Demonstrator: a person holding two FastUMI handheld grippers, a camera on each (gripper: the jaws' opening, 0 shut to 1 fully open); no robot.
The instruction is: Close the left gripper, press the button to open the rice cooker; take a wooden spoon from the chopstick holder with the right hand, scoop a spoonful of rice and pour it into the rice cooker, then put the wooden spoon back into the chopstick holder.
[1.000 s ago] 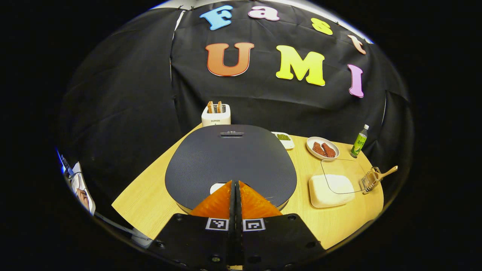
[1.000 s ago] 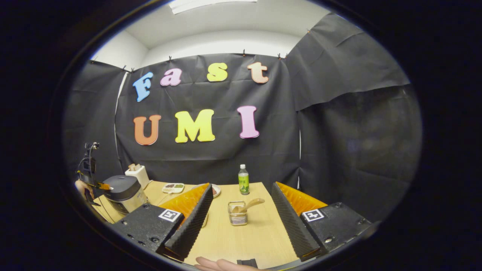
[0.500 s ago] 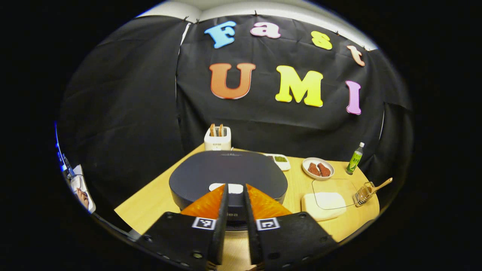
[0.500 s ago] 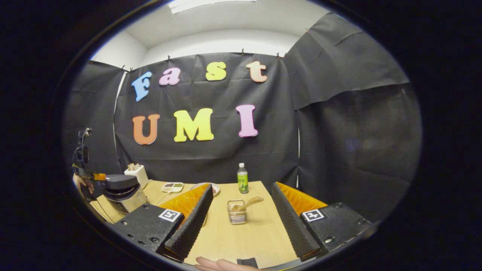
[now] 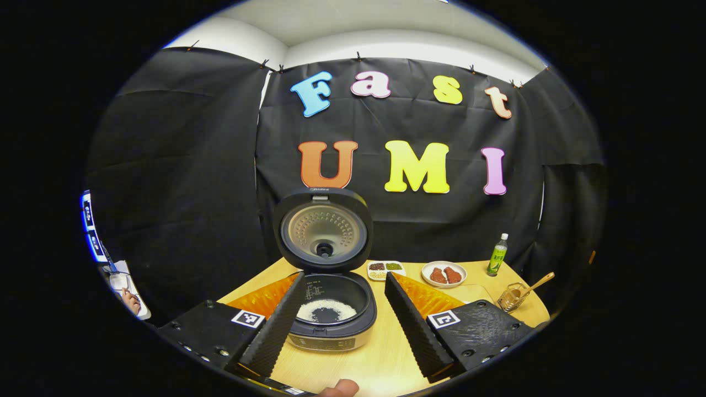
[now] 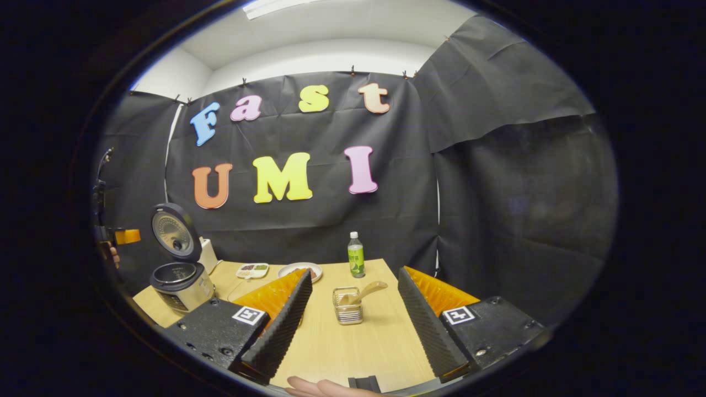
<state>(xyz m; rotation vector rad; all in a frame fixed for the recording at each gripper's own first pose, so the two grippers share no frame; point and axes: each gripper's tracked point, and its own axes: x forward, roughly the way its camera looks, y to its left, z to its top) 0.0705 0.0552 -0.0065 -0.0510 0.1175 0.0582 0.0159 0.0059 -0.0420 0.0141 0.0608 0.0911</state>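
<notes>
In the left gripper view, the left gripper (image 5: 345,314) is wide open and holds nothing. Between its two fingers stands the rice cooker (image 5: 332,317), close in front. Its lid (image 5: 323,230) is up and stands upright behind the pot, with the metal inner side facing the camera. In the pot lies some white rice (image 5: 325,311), with a dark bare spot in the middle. Behind the right finger, a little farther on the table (image 5: 380,358), there is a small divided dish (image 5: 385,268) with beans, then a plate (image 5: 444,274) with two reddish pieces of food, then a green bottle (image 5: 497,255). Far to the right of this gripper, near the table edge, the chopstick holder (image 5: 511,298) stands with the wooden spoon (image 5: 534,283) leaning out of it to the right. A fingertip (image 5: 339,388) of the person shows at the bottom edge.

In the right gripper view, the right gripper (image 6: 350,325) is also open and empty. Far to its left, the open rice cooker (image 6: 181,275) stands at the table corner, and part of the left gripper (image 6: 118,237) is beside its raised lid. Straight ahead, between the two fingers but well apart from them, the wire chopstick holder (image 6: 347,306) stands on the table (image 6: 353,353). The wooden spoon (image 6: 364,291) is in it, the handle tilted to the right. Behind the holder the green bottle (image 6: 356,255) stands near the black wall.
</notes>
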